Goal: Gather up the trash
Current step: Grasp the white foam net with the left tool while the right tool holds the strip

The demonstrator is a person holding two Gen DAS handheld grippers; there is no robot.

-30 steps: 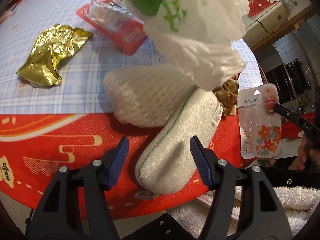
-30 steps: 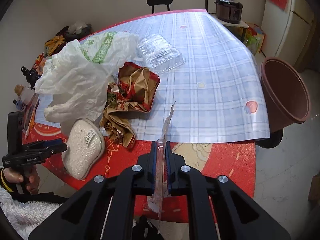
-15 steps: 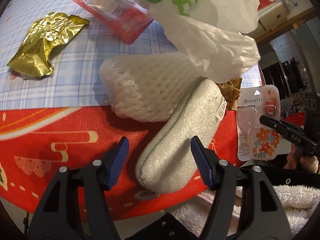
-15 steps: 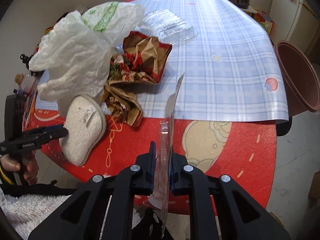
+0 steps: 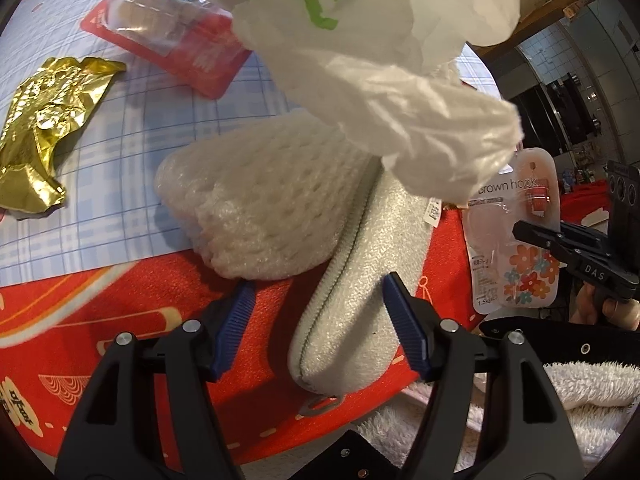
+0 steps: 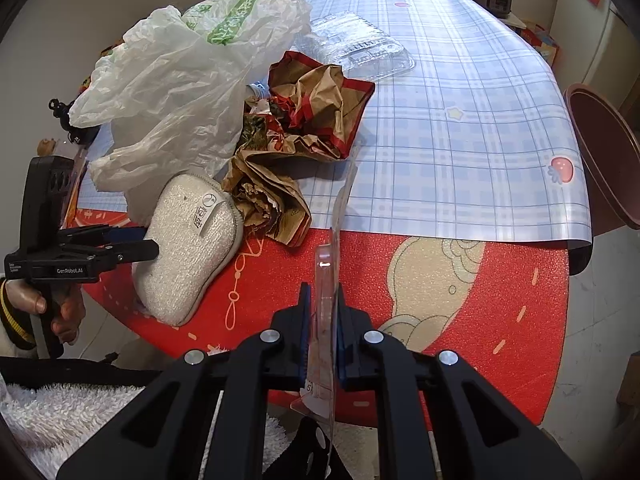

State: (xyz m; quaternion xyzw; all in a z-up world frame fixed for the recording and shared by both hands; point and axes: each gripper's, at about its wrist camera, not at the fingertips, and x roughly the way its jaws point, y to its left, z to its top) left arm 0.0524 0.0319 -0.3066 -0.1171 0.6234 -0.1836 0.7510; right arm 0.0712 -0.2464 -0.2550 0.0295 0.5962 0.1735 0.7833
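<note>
The left hand-held gripper (image 5: 320, 312) is standing wide apart around the end of the white zip pouch (image 5: 360, 292) at the bench (image 6: 460, 280) edge, its pads not pressing. A white plastic bag (image 5: 400, 92) and foam netting (image 5: 264, 200) are crowding it. The right hand-held gripper (image 6: 322, 328) is pinching a clear blister pack (image 6: 326, 312) over the bench, crumpled brown paper (image 6: 296, 132) lying near.

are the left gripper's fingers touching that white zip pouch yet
Apart. In the left wrist view the left gripper straddles the white zip pouch, with red tablecloth visible between the left pad and the pouch.
</note>
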